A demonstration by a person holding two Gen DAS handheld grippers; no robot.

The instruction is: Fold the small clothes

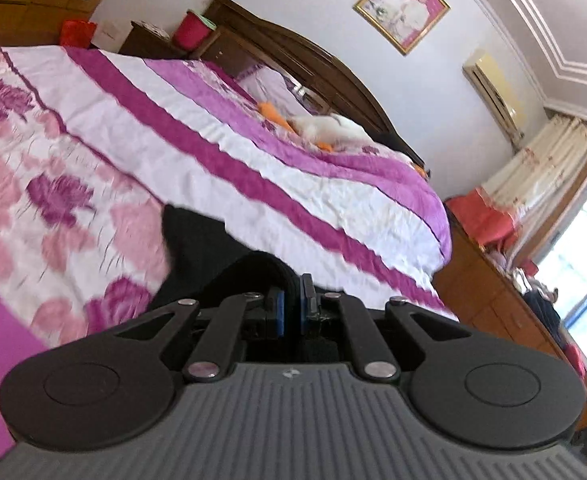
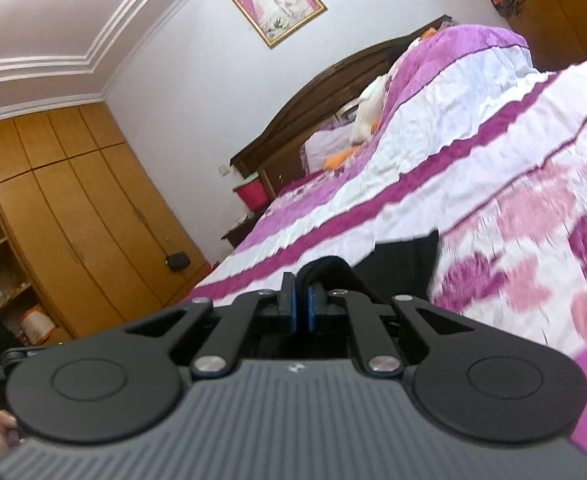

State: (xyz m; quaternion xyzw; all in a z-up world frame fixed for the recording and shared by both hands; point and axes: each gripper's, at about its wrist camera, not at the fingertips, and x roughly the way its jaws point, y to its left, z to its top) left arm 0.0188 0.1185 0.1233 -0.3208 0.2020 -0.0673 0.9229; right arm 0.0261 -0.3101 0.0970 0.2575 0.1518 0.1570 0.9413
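A small black garment point(image 1: 197, 256) hangs above the bed's floral pink and purple quilt point(image 1: 45, 184). My left gripper point(image 1: 292, 300) is shut on one edge of it, the dark cloth bunched between the blue pads point(image 1: 279, 314). In the right wrist view the same black garment point(image 2: 397, 268) spreads to the right of my right gripper point(image 2: 300, 300), which is shut on another edge, a fold of fabric looped over its blue pads point(image 2: 311, 312). Both views are tilted and the quilt is motion-blurred. Most of the garment is hidden behind the gripper bodies.
A white and orange plush toy point(image 1: 325, 128) lies near the dark wooden headboard point(image 1: 293, 52). A red bin point(image 1: 191, 30) stands on a nightstand. Wooden wardrobes point(image 2: 73, 200) line one wall, a dresser point(image 1: 493, 300) and curtained window the other. A framed photo point(image 2: 277, 2) hangs above.
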